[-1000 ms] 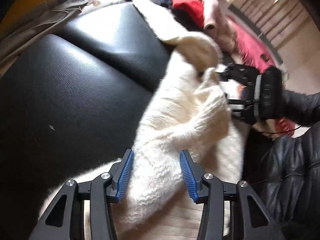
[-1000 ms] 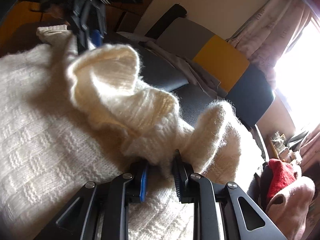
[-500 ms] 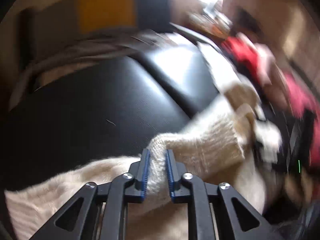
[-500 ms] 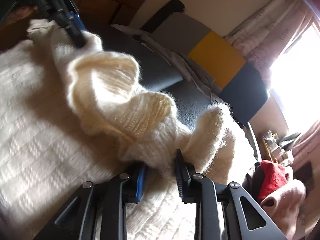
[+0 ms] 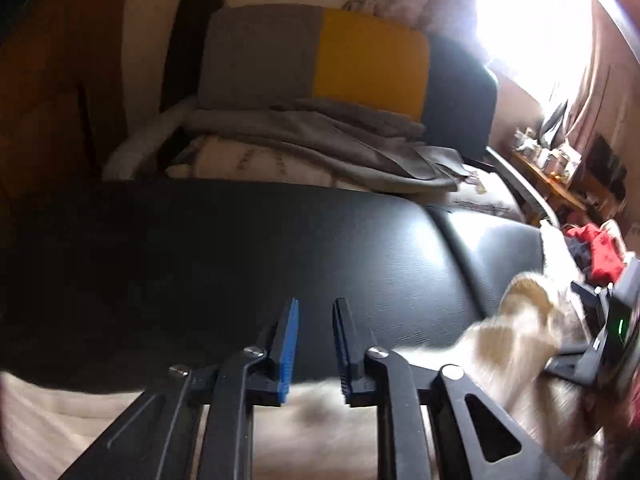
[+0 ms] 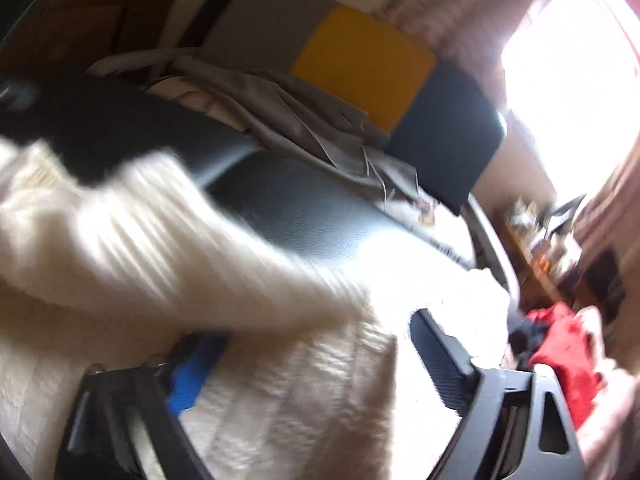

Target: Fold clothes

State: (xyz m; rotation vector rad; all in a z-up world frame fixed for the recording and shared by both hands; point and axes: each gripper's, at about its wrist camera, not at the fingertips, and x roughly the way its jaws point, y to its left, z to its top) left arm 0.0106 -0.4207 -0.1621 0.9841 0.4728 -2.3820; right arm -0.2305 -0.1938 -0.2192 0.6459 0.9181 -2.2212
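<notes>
Left-wrist view: dark wooden panelling [image 5: 48, 92] fills the left edge, beside a chair back in grey, yellow and navy blocks [image 5: 352, 60] with grey cloth [image 5: 320, 148] heaped at its base. Below it spreads a black leather seat [image 5: 240, 264]. At the bottom centre the left gripper [image 5: 316, 344] hangs over the seat's near edge, its blue pads [image 5: 290, 344] a narrow gap apart and opening, nothing between them. The cream knitted sweater [image 5: 516, 344] lies under and to the right of it, bunched against the right gripper [image 5: 600, 332] at the frame's edge; red clothes [image 5: 600, 248] sit beyond, under a glaring window [image 5: 532, 12].

Right-wrist view, heavily blurred: the sweater [image 6: 168, 248] sweeps from the left edge across the seat [image 6: 304, 208] and covers the foreground. The right gripper [image 6: 316, 356] stands spread wide and opening, the knit lying loose between its fingers, not pinched. Red clothes [image 6: 560, 352] pile at right.
</notes>
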